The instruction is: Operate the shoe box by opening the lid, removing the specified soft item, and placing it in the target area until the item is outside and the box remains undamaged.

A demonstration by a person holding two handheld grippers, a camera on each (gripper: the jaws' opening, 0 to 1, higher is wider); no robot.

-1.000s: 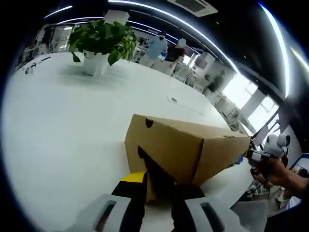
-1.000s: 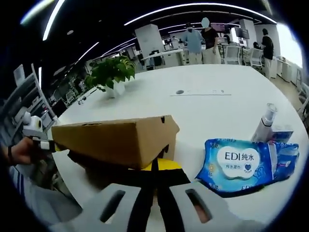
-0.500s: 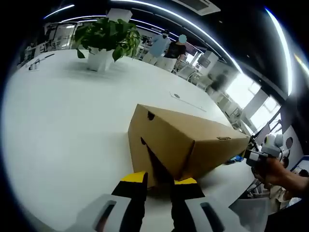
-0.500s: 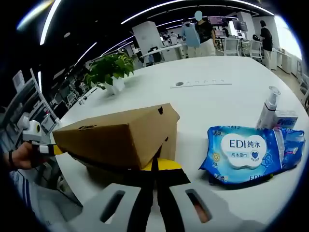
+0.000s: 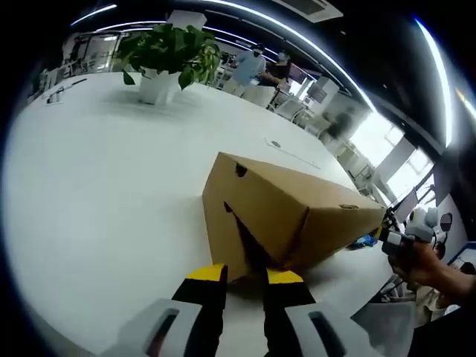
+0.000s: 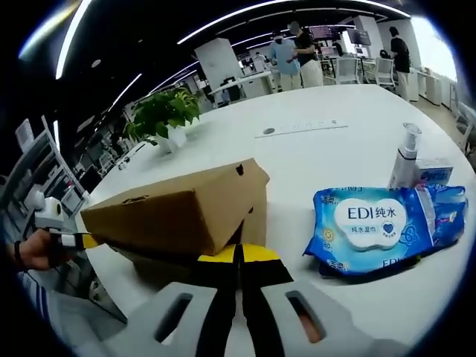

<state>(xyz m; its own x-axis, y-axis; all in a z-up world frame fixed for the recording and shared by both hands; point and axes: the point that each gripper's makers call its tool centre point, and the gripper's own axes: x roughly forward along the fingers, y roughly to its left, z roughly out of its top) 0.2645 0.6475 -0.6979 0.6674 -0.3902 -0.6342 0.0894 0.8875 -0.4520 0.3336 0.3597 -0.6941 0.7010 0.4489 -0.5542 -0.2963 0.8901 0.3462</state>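
The box's (image 5: pixel 286 216) interior was hidden, so the soft item could not be made out. In the left gripper view, the left gripper (image 5: pixel 244 279) stood at the box's near end on the table (image 5: pixel 97 186), jaws slightly parted around the lower edge; contact could not be confirmed. In the right gripper view, the right gripper (image 6: pixel 239 256) met the opposite end, jaws pressed together under the tilted lid (image 6: pixel 175 212). Beyond lay a wipes pack (image 6: pixel 379 230), a bottle (image 6: pixel 405 156) and a plant (image 6: pixel 160 111).
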